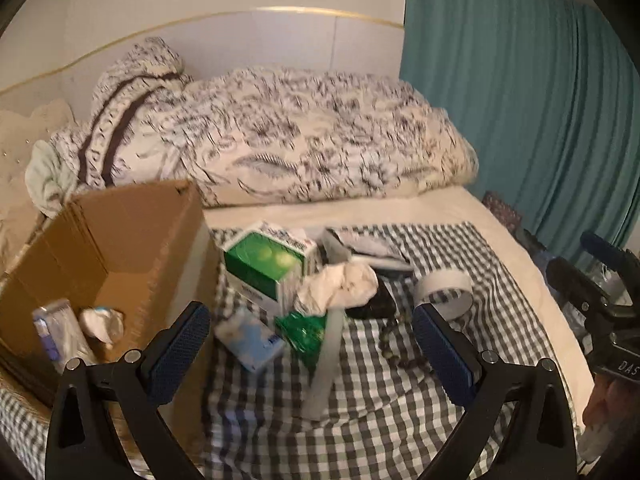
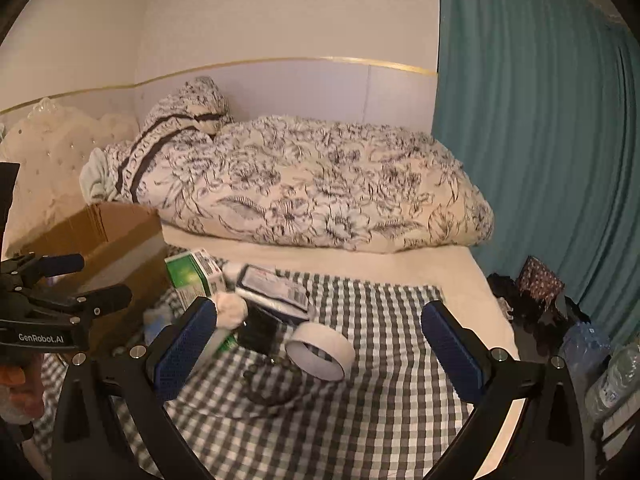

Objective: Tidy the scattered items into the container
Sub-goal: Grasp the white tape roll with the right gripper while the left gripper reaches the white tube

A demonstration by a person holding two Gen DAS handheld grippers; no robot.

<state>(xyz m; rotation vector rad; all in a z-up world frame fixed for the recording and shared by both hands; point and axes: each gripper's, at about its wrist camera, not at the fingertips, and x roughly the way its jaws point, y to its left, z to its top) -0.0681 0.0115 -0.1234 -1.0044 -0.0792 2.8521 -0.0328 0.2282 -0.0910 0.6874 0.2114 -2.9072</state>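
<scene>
Left wrist view: we see our left gripper spread wide and holding nothing, above the checked cloth. The cardboard box sits to the left on the bed, already containing a small packet and a crumpled white wad. Just right of the box lie a green carton, a blue-white pack, a crumpled white cloth, green wrapping and a tape roll. The image is somewhat blurred.

Right wrist view: we see our right gripper also wide apart, empty, over the same cloth. The tape roll lies between its fingers in the picture, resting on the cloth. The box is far left, well apart from the roll.
</scene>
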